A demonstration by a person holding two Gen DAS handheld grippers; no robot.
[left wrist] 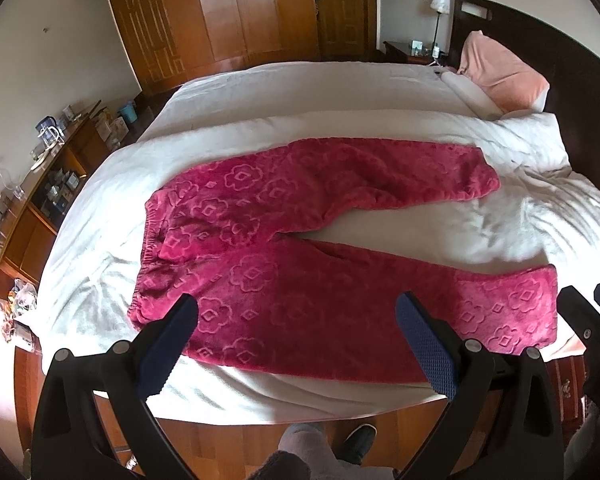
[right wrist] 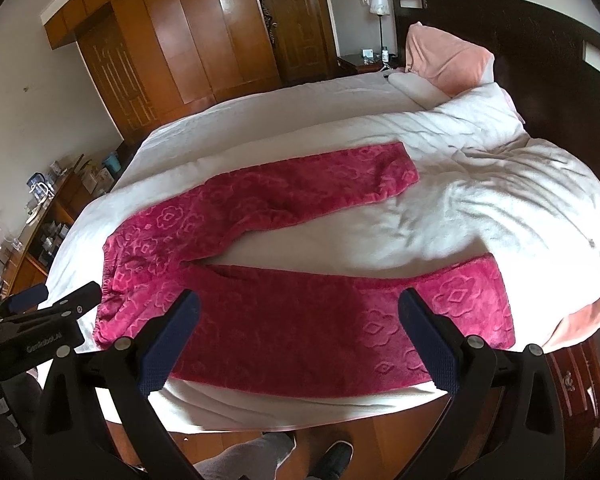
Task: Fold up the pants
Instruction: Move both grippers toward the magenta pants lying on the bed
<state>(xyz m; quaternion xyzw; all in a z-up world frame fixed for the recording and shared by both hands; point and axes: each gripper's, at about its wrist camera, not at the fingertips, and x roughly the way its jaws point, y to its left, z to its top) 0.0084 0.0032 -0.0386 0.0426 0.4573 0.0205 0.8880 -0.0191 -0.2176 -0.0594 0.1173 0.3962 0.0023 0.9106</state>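
Magenta fleece pants (left wrist: pixel 284 248) with an embossed flower pattern lie spread flat on a white bed (left wrist: pixel 300 92), waistband to the left, both legs apart and pointing right. They also show in the right wrist view (right wrist: pixel 284 312). My left gripper (left wrist: pixel 296 316) is open and empty, held above the near leg close to the waistband. My right gripper (right wrist: pixel 300 312) is open and empty, held above the near leg toward its cuff. The right gripper shows at the right edge of the left wrist view (left wrist: pixel 592 308). The left gripper shows at the left edge of the right wrist view (right wrist: pixel 56 300).
A pink pillow (left wrist: pixel 500 72) and dark headboard (right wrist: pixel 520 40) are at the right end of the bed. A wooden wardrobe (left wrist: pixel 220 12) stands behind. A cluttered shelf unit (left wrist: pixel 48 168) is to the left. The person's feet (left wrist: pixel 340 444) stand on wooden floor at the bed's near edge.
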